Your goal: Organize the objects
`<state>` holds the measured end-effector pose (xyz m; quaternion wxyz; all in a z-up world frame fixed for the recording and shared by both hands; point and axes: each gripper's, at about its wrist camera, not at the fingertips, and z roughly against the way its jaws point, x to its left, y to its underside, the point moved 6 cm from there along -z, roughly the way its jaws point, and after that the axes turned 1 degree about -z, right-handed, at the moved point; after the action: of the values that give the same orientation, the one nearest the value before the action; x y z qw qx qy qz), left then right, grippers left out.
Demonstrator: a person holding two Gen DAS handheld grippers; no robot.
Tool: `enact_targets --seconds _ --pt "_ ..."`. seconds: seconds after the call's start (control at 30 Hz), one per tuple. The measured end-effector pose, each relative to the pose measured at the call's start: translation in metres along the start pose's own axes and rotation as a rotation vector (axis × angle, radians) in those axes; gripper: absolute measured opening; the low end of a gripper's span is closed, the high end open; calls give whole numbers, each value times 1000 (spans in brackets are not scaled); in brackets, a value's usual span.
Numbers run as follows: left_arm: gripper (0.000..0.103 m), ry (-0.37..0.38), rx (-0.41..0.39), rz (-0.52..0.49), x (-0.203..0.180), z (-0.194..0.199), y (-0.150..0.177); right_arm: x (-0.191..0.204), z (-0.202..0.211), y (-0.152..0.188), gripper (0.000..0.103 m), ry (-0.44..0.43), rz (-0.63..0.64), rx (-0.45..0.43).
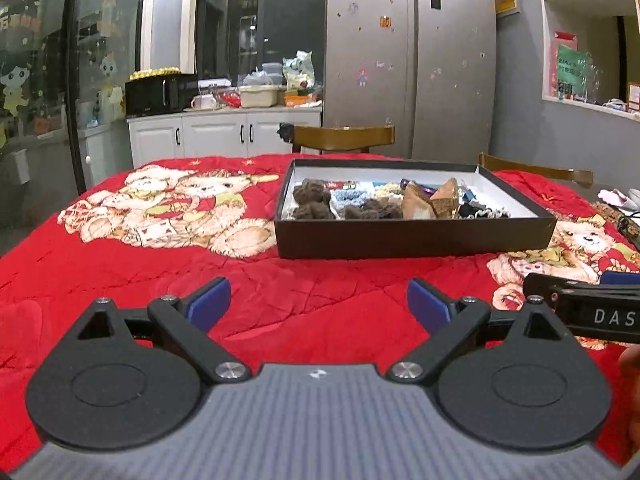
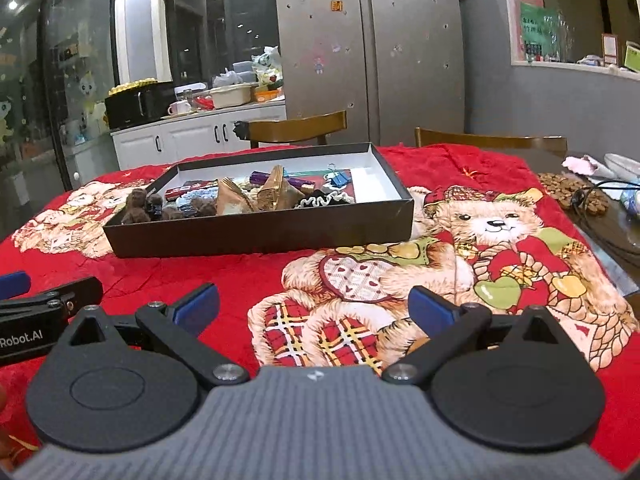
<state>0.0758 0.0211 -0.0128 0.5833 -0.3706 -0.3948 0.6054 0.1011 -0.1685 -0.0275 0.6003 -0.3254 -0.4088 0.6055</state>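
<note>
The right gripper (image 2: 314, 307) hangs over a red quilt (image 2: 240, 280) printed with teddy bears, its blue-padded jaws spread wide with nothing between them. Ahead sits a shallow black box (image 2: 260, 232) with a white inside, holding brown plush pieces (image 2: 138, 206), a blue binder clip (image 2: 338, 179), a black-and-white scrunchie (image 2: 324, 199) and a purple wrapper (image 2: 262, 177). The left gripper (image 2: 48, 304) shows at the left edge. Two wooden chairs (image 2: 296, 126) stand behind the table, before a steel refrigerator (image 2: 368, 48).

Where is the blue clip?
In the right wrist view, the blue clip lies inside the box, toward its far right end, behind the black scrunchie.
</note>
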Motion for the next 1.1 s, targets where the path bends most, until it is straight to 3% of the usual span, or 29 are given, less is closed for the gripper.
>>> enact_targets --seconds 0.5,1.1 --pt "97 -14 33 7 1 -4 3 1 -4 1 103 -11 11 25" --pt "97 -16 1 -8 -3 3 2 1 -6 3 103 -15 6 45"
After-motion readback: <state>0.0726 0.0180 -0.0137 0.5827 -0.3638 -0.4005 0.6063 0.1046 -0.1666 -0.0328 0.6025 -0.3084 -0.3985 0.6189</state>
